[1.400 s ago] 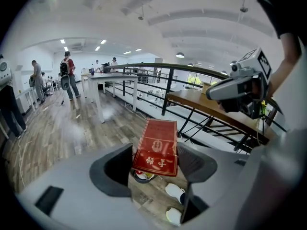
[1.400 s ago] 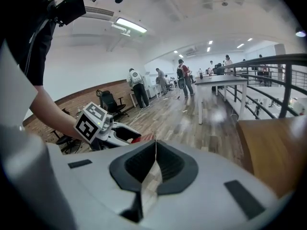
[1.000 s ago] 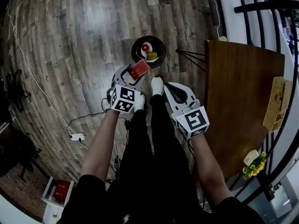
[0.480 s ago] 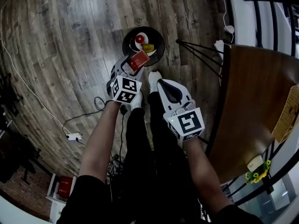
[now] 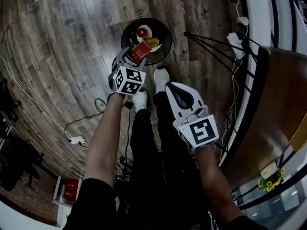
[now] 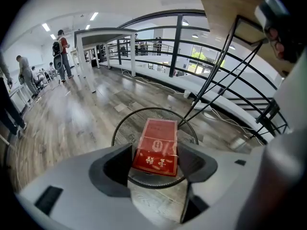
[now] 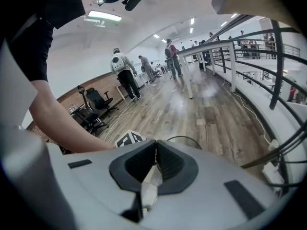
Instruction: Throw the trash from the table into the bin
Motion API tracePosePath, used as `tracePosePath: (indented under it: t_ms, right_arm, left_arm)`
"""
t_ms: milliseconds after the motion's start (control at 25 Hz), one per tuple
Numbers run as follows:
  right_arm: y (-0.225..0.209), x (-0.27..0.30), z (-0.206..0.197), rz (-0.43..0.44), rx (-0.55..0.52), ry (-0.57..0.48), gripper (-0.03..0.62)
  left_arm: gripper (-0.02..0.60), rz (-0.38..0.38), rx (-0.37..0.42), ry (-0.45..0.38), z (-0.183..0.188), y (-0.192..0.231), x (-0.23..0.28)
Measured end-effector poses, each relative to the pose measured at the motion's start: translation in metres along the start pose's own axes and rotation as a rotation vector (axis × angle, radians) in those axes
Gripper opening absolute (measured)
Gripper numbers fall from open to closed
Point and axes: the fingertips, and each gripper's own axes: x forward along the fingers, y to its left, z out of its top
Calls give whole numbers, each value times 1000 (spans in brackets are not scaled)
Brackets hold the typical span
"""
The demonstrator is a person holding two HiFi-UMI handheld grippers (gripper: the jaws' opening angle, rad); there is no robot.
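My left gripper (image 5: 137, 54) is shut on a red box (image 5: 140, 51) with gold print, gripped by its long sides. It hangs above the near part of a black mesh bin (image 5: 164, 51) on the floor. In the left gripper view the red box (image 6: 156, 147) sits between the dark pads (image 6: 117, 163), with the bin's rim (image 6: 125, 124) round it. A red-and-white item (image 5: 143, 33) and a yellow one (image 5: 153, 42) lie in the bin. My right gripper (image 5: 169, 86) is shut on nothing, lower right of the bin; its jaws (image 7: 154, 150) meet.
The brown table top (image 5: 283, 114) is at the right, with its thin black legs (image 5: 216, 38) reaching toward the bin. White plugs and cables (image 5: 236, 38) lie by the railing, and a power strip (image 5: 76, 140) on the floor at the left. The person's shoes (image 5: 161, 76) stand just before the bin.
Both grippers have sunk toward the floor. The left one has carried the red box from short of the bin to above its near part. The right one stays shut.
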Motion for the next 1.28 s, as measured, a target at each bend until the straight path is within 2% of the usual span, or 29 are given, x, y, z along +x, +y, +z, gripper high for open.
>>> tracePosePath:
  t_ms: [280,600,760,880,960,1280]
  right_arm:
    - [-6,-3,1,-3,5,-16,14]
    - [6,-15,20,-3,-8,-47,14]
    - [14,-25,38,-6,-20,-68,14]
    - [23,-37,49,-7,-18,-79,14]
    - [27,-46,57,-12,-23,-85,14]
    - [57,-85,91,-28,-29,-105,14]
  left_arm:
    - [299,-10,-7,28,-5,7,11]
    - [297,-23,-30,-9,14,-1,-22]
    - [190,-33,-34,-41,34,-7,-47]
    - [67,-30,-53,-70,49,-7,-72]
    - [21,-29,-61,-85,60,-9,-88]
    - [12,-38,-94,-158,97,-13,-176]
